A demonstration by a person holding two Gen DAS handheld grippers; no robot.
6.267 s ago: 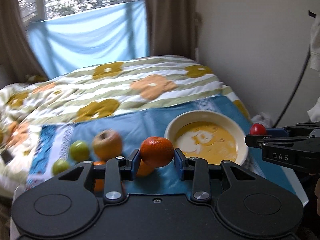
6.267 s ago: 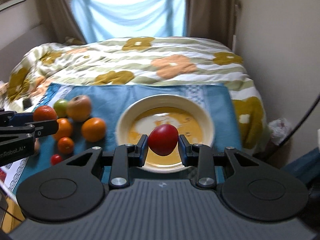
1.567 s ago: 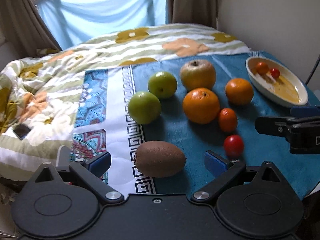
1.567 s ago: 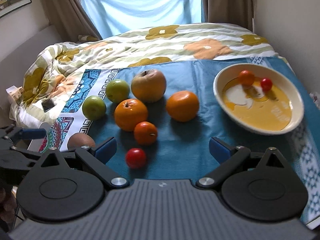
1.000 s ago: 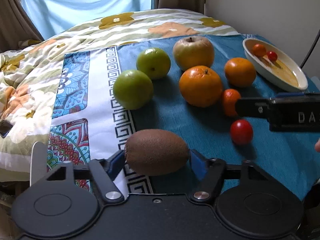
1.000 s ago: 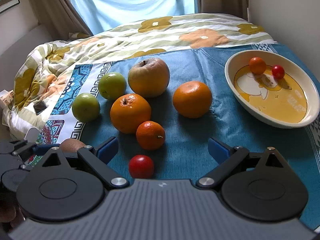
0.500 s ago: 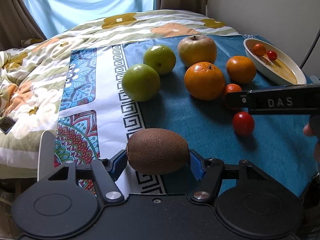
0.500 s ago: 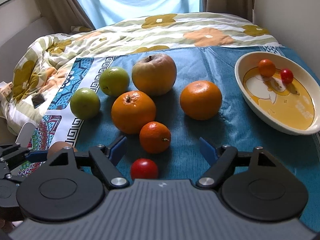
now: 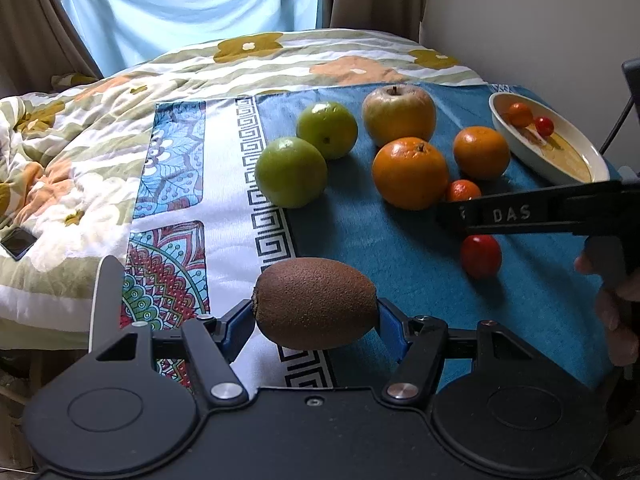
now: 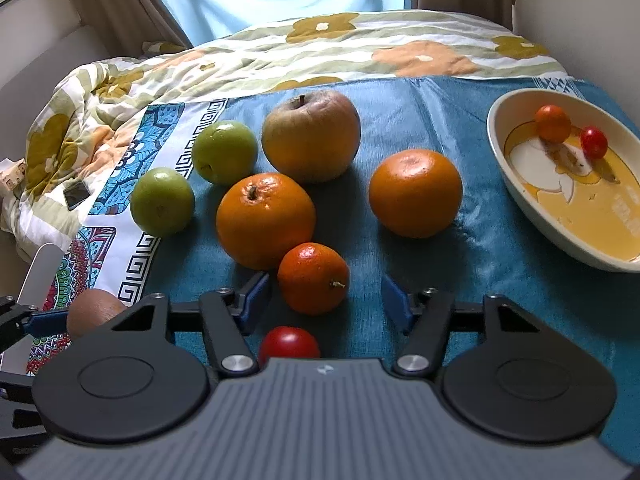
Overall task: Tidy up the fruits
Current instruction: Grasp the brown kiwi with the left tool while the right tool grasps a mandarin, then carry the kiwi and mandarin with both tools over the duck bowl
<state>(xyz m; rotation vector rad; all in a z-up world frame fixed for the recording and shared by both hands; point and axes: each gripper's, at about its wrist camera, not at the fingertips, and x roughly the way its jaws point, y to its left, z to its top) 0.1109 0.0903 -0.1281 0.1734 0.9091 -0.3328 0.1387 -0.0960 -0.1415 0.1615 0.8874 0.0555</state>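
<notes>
My left gripper [image 9: 316, 320] is shut on a brown kiwi [image 9: 316, 302], held just above the patterned cloth's near edge. My right gripper [image 10: 325, 300] points down at a small mandarin [image 10: 313, 278] that lies between its blue pads [image 10: 256, 296]. Its jaws are closing, with a gap still on both sides of the fruit. A cherry tomato [image 10: 289, 342] lies just under the right gripper's body. At the right stands a cream bowl [image 10: 500, 128] holding another small mandarin [image 10: 553, 123] and a cherry tomato [image 10: 593, 142].
On the blue cloth [image 10: 500, 280] lie two large oranges [image 10: 265, 220] [image 10: 415, 193], an apple [image 10: 311, 134] and two green fruits [image 10: 162, 202] [image 10: 224, 151]. A flowered quilt [image 10: 360, 44] covers the bed behind. A phone [image 10: 76, 195] lies on the quilt at the left. A hand [image 9: 616, 300] holds the right gripper.
The left gripper closed on the kiwi and has kept hold of it. The right gripper came in over the small mandarin and its jaws narrowed from wide open.
</notes>
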